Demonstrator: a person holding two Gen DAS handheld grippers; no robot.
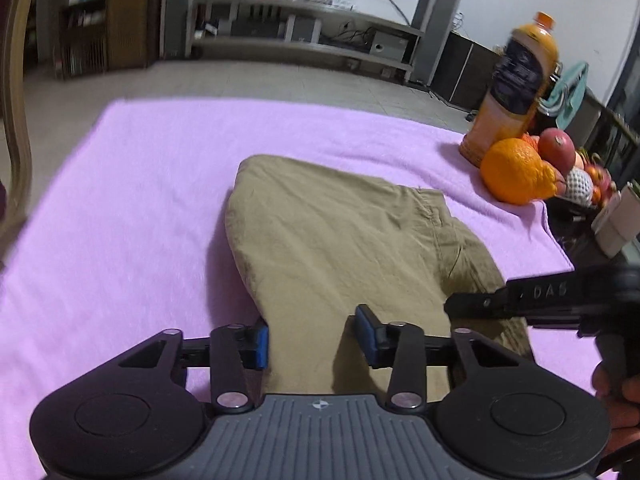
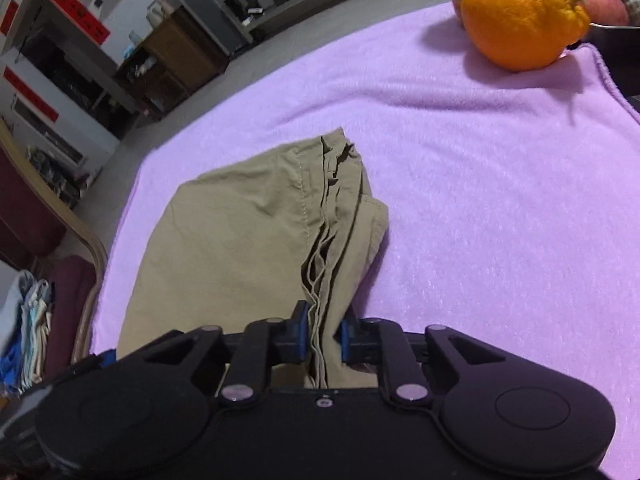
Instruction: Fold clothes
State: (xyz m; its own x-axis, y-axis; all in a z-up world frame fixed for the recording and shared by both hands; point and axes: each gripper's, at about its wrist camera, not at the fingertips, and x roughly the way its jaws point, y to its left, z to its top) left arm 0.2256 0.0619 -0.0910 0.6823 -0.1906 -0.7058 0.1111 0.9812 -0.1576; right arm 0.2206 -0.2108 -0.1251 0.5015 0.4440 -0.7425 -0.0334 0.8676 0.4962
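The right gripper (image 2: 324,340) is pinching the stacked edges of the khaki trousers (image 2: 256,232); the left gripper (image 1: 312,340) is hovering with fingers spread over their near end. Soft, light, floppy cloth, lying folded on the purple blanket (image 1: 132,184); layered edges seem the best hold.

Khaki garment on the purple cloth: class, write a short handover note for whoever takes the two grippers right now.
Left gripper: open, over the near edge of the khaki garment, holding nothing.
Right gripper: shut on the garment's bunched layered edge.
Garment lies on the purple cloth, already folded into a compact stack; an orange and other fruit sit at the far corner, apart from it.
Done: at least one fold, judging by the stacked layers.
Left: probably finish or tidy the current fold, release, flatten.
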